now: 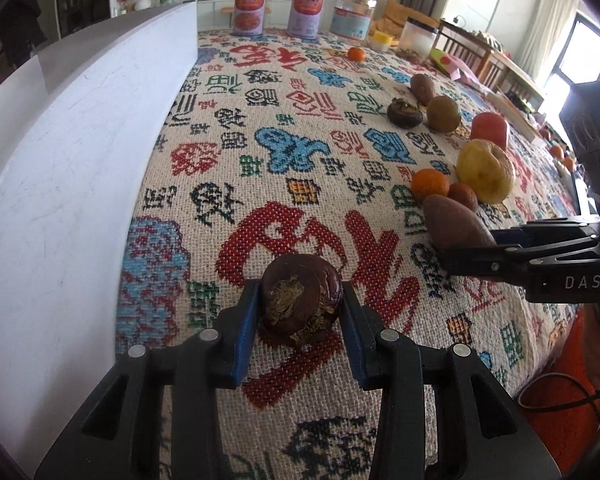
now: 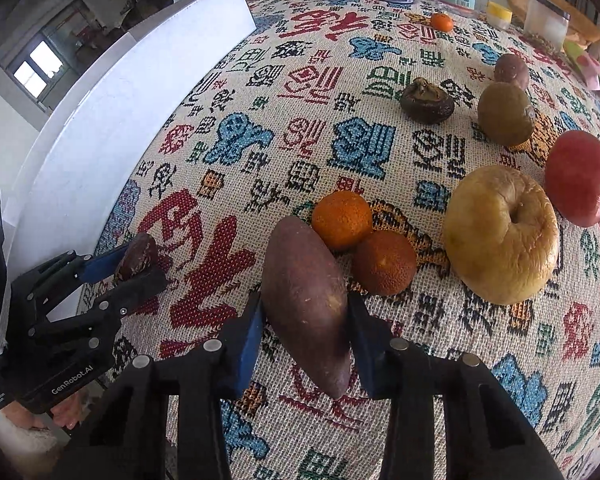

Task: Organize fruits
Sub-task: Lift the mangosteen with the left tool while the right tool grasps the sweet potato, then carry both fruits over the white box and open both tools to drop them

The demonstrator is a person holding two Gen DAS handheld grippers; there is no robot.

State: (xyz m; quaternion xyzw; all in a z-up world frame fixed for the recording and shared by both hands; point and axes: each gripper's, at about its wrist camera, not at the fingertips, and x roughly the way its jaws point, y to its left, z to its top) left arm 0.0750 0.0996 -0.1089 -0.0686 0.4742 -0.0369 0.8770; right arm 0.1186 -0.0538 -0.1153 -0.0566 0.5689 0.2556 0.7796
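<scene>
Resting between left gripper [image 1: 300, 312] fingers: dark mangosteen [image 1: 301, 299].

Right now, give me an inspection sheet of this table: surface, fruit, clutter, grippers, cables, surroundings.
Surface: woven cloth with red, blue and green characters, lying flat.
Job's things: dark round mangosteen between the left gripper's fingers; long purple-brown sweet potato between the right gripper's; two small oranges touching; wrinkled yellow apple; red apple; brown kiwi.
Clutter: two printed tins and clear jars at the far edge.
Grippers: left gripper shut on the mangosteen; right gripper shut on the sweet potato.
Cables: thin black cable beside the right handle.
Surroundings: white board along the left edge.
</scene>
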